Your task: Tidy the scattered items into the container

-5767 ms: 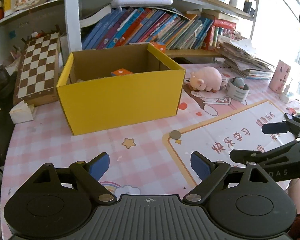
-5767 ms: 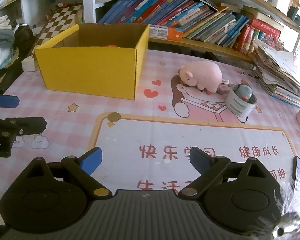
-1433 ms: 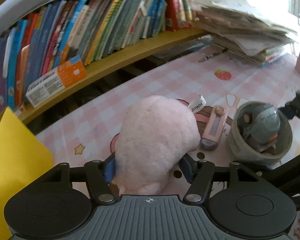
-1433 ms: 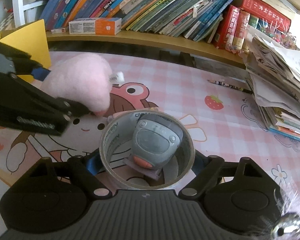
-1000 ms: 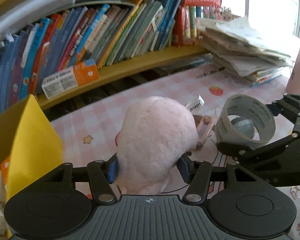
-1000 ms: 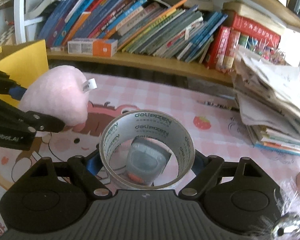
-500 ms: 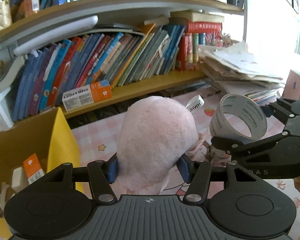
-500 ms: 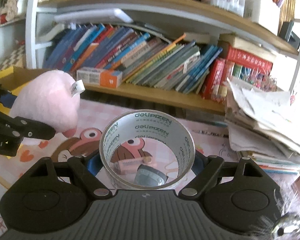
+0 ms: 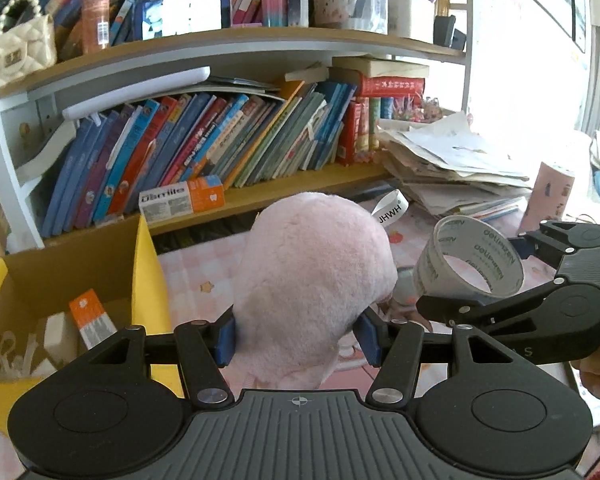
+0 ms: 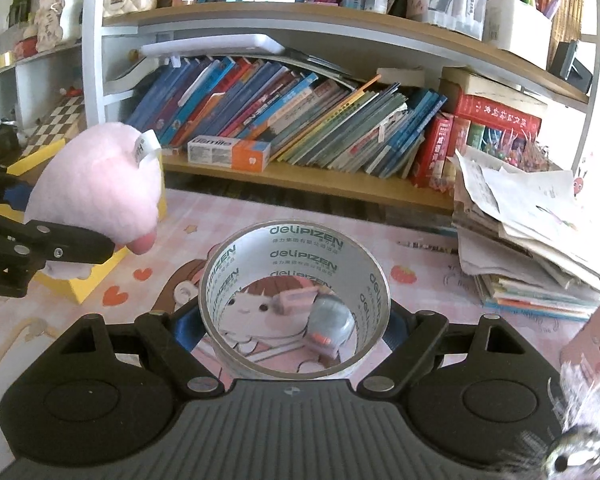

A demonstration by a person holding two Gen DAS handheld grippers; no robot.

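My left gripper (image 9: 298,338) is shut on a pink plush pig (image 9: 312,276) and holds it in the air beside the yellow cardboard box (image 9: 146,264). The plush (image 10: 96,188) also shows at the left of the right wrist view. My right gripper (image 10: 294,326) is shut on a roll of clear tape (image 10: 294,256), lifted off the table; the same roll (image 9: 468,260) is at the right of the left wrist view. Through the roll I see a grey gadget (image 10: 328,316) and a pink utility knife (image 10: 296,298) lying on the pink mat. The box holds an orange-and-white carton (image 9: 92,316).
A bookshelf full of leaning books (image 10: 300,120) runs along the back. A messy stack of papers and books (image 10: 536,232) sits at the right. A toothpaste carton (image 10: 228,152) lies on the lower shelf. A pink cup (image 9: 548,196) stands far right.
Both grippers have risen higher above the table with the plush and the tape roll. The left one has drifted toward the yellow box, whose inside now shows more.
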